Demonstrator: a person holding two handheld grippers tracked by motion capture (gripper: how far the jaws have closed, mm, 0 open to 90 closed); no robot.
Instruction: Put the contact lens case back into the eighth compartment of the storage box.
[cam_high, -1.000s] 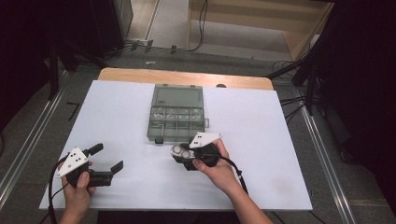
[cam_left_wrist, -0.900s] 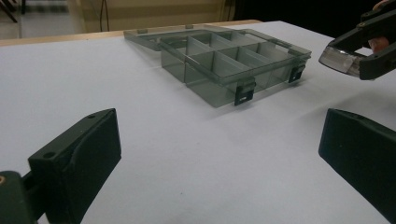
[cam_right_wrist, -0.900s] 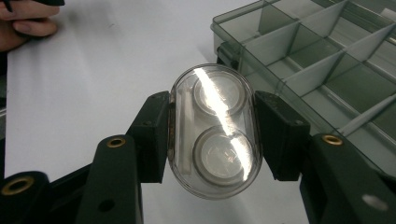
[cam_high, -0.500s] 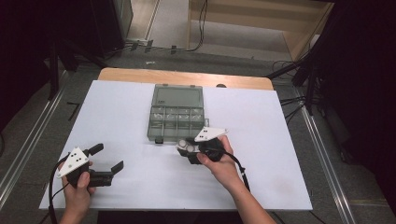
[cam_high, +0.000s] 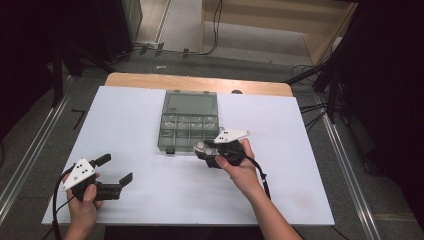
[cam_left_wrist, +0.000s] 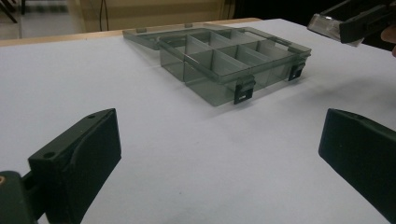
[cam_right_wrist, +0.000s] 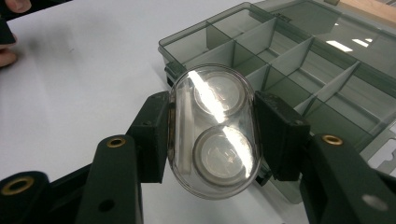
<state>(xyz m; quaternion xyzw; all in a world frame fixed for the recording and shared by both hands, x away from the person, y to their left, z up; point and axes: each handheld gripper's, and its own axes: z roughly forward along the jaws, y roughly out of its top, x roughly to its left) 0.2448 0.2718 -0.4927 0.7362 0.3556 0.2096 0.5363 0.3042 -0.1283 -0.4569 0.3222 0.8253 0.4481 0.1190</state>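
On the white counter an open smoky-grey plastic compartment box lies; at its near edge the right gripper clamps a clear oval case, long axis toward the compartments. Left gripper, farther off, jaws apart, empty.

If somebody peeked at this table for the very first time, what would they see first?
Probably the shiny clear oval case, squeezed between the jaws of the right gripper and held just over the near edge of the box. Next comes the smoky grey compartment box, lying open in the middle of the white table with all its little sections bare. The left gripper waits wide open near the front left, holding nothing.
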